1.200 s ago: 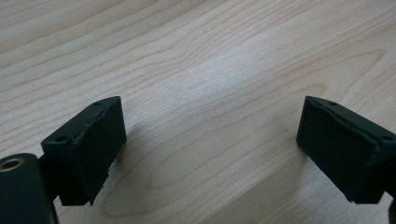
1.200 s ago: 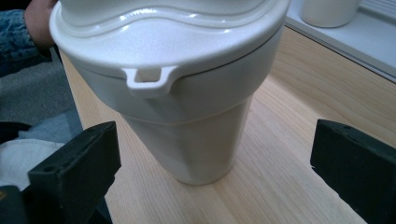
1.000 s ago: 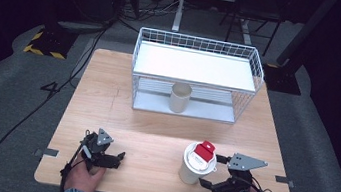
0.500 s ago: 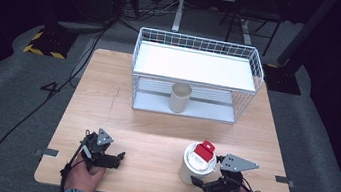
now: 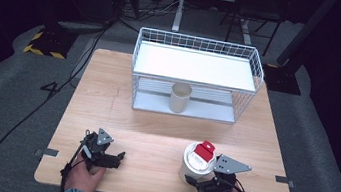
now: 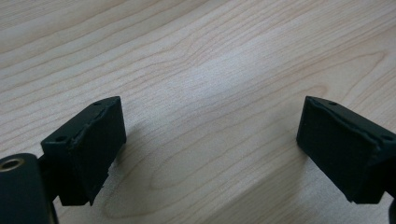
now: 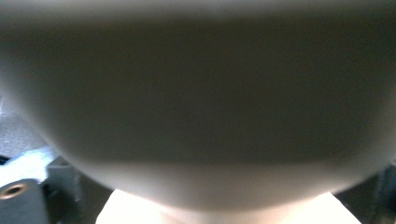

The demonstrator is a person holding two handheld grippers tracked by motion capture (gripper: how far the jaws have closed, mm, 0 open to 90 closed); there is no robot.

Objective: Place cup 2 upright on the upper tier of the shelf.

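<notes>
A white round container (image 5: 194,167) with a red and white top (image 5: 203,152) stands on the wooden table (image 5: 154,124) near the front right. My right gripper (image 5: 200,185) sits right against the container's near side. In the right gripper view the container's pale wall (image 7: 196,116) looms very close and blurred, and the jaws are hidden, so I cannot tell whether they press on it. My left gripper (image 5: 117,158) rests at the front left. In the left gripper view it (image 6: 210,140) stands open over bare wood with nothing between its fingers (image 6: 88,149).
A white wire rack (image 5: 196,77) with a white shelf stands at the back of the table. A beige cup (image 5: 180,98) sits on its lower level. Cables and stand legs lie on the dark floor beyond.
My right gripper has moved left and slightly down, closing in on the white container. The container has hardly shifted. The left gripper has stayed still.
</notes>
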